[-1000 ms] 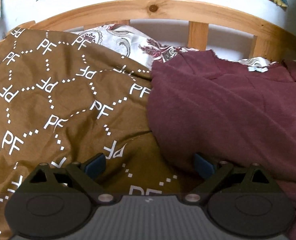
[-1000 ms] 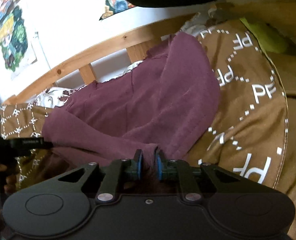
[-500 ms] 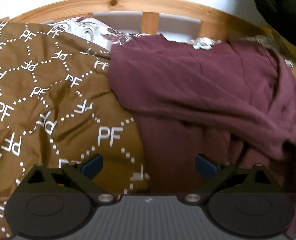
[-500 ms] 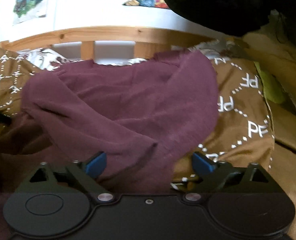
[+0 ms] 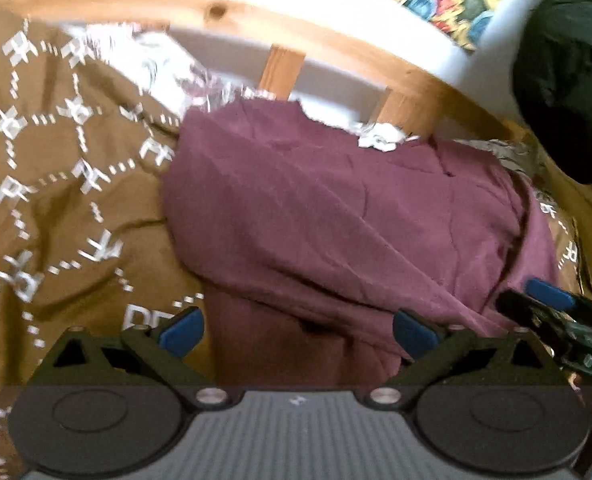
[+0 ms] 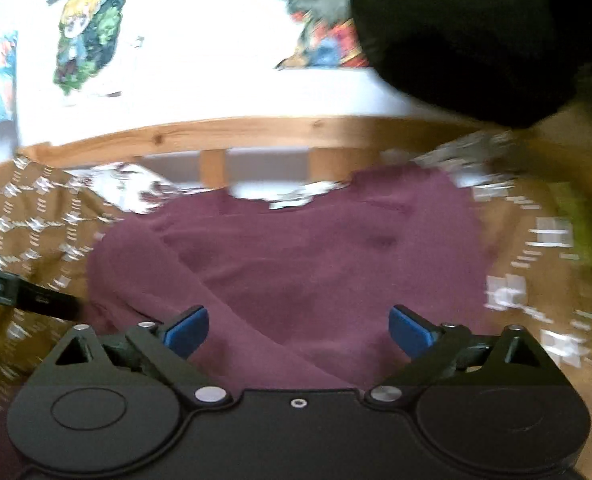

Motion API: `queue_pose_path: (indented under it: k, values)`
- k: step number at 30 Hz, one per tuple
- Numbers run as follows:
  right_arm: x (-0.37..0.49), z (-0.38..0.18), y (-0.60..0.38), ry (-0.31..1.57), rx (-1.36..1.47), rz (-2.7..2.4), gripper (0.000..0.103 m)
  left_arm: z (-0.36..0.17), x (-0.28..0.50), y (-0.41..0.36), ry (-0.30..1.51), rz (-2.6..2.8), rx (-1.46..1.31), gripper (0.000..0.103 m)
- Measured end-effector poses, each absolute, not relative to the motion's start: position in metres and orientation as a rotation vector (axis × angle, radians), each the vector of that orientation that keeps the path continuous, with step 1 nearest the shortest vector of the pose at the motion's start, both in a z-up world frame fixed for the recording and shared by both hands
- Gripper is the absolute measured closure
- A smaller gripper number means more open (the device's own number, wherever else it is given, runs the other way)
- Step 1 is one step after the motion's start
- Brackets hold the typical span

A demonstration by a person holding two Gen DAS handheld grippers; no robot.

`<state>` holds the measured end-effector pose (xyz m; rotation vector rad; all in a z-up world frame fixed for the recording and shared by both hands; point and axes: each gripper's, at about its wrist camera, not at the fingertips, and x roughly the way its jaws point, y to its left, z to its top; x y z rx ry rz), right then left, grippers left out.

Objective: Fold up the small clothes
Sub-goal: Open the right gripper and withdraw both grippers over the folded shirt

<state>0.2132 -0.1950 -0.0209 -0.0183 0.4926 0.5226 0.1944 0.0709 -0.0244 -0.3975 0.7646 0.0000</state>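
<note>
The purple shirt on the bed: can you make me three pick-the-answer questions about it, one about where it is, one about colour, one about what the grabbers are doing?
1. Where does the soft maroon cloth garment lie?
A. on the brown bedspread with white lettering
B. draped over the wooden rail
C. on the floor

2. What colour are the pads on the fingers?
A. red
B. blue
C. yellow

3. What is the right gripper doing?
A. squeezing the garment
B. holding a sock
C. open, holding nothing

Answers:
1 A: brown bedspread shows on both sides of the garment, and the pale wooden bed rail stands behind it.
2 B: both wrist views show blue pads.
3 C: its jaws have just been opening and closing a little, standing wide apart now, the garment loose below them. The left gripper is open too.
</note>
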Motion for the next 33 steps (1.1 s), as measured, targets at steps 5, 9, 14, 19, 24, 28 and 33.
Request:
queue_pose_path:
  k: [5,9,14,19,24,28,33]
  values:
    - [0.271,-0.022,-0.153,0.639,-0.06,0.698,0.038,-0.042,0.212,0.067,0.838,0.024,-0.382,0.001]
    - [0.293,-0.034,-0.13,0.748,-0.106,0.758,0.069,-0.046,0.214,0.061,0.858,0.033,-0.302,0.002]
    - [0.294,-0.036,-0.126,0.701,-0.129,0.662,0.101,-0.056,0.213,0.044,0.898,0.06,-0.107,0.003]
    - [0.285,-0.04,-0.134,0.679,-0.108,0.619,0.085,-0.053,0.202,0.047,0.886,0.06,-0.135,0.003]
    - [0.252,-0.03,-0.181,0.627,-0.069,0.564,0.049,-0.043,0.174,0.067,0.858,0.007,-0.237,0.002]
    - [0.203,-0.03,-0.225,0.62,-0.053,0.507,0.025,-0.035,0.144,0.076,0.845,-0.061,-0.215,0.001]
    - [0.135,-0.036,-0.258,0.641,-0.108,0.48,0.006,-0.02,0.102,0.07,0.848,-0.182,-0.069,0.001]
